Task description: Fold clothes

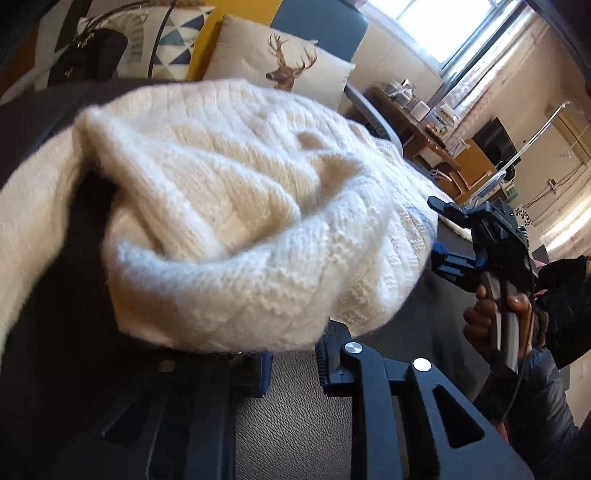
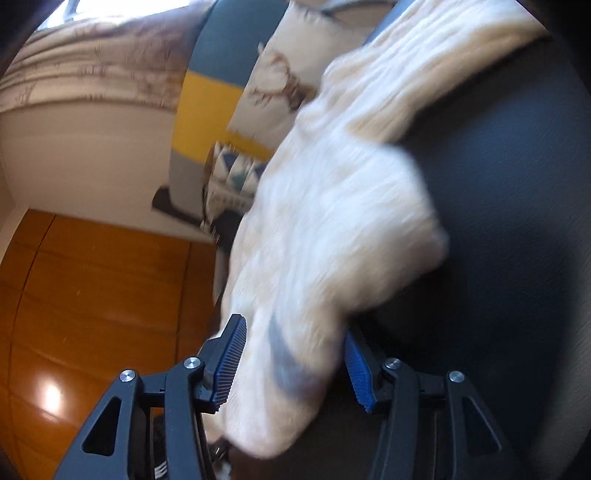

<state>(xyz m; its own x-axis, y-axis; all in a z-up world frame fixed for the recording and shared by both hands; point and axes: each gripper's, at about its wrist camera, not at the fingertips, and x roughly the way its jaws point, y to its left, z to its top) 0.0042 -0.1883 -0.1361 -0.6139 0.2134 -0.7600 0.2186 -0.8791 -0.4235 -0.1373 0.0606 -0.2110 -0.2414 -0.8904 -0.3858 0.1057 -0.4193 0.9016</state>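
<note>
Fuzzy cream knit sweater (image 1: pixel 229 206), glossy wood floor (image 2: pixel 92 295), ribbed blue tongs pads (image 2: pixel 229 365)

a dark sofa seat (image 1: pixel 295 424) spreads under and ahead of the left claw. beyond it, far ahead, a deer cushion (image 1: pixel 284 62) leans beside a triangle-print cushion (image 1: pixel 166 37) and a black bag (image 1: pixel 88 55). off to the right stand a cluttered desk (image 1: pixel 424 122) and a bright window (image 1: pixel 443 22). left of the right claw lies an orange wood floor (image 2: pixel 92 295).
</note>
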